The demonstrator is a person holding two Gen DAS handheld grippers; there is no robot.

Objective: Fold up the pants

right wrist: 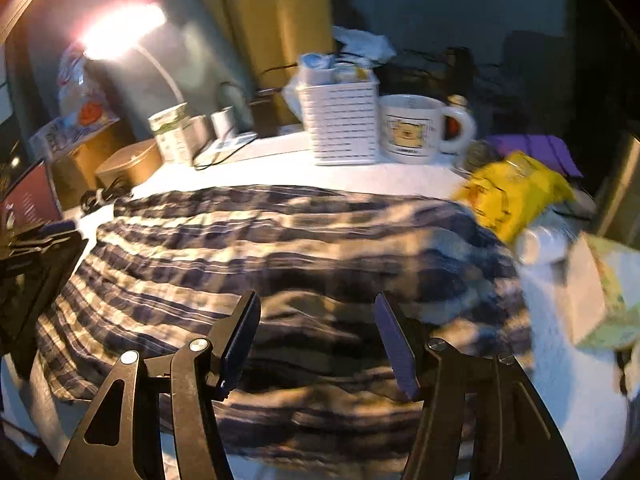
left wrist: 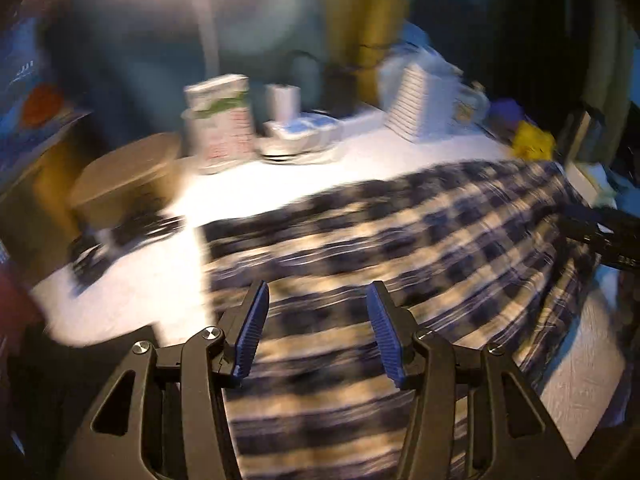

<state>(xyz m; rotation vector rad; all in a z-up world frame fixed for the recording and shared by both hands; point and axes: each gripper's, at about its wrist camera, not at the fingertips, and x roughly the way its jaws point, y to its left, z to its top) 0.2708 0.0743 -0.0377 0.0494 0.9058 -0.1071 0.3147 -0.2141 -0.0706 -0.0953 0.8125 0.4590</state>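
Note:
The blue-and-cream plaid pants (left wrist: 400,240) lie spread and rumpled over the white table (left wrist: 132,296), and both views are blurred. My left gripper (left wrist: 318,292) hovers over the left part of the cloth, open, with nothing between its blue pads (left wrist: 256,320). In the right wrist view the pants (right wrist: 280,248) fill the middle. My right gripper (right wrist: 318,300) stands open above their near, bunched part and holds nothing. Each gripper shows at the edge of the other's view: the right one (left wrist: 600,236) and the left one (right wrist: 40,240).
Along the back stand a carton (left wrist: 220,128), a white slatted basket (right wrist: 340,124), a mug (right wrist: 412,128) and a lit lamp (right wrist: 120,32). A cardboard box (left wrist: 124,184) and black cables (left wrist: 120,236) sit left. A yellow bag (right wrist: 508,196) and a pale box (right wrist: 592,292) crowd the right.

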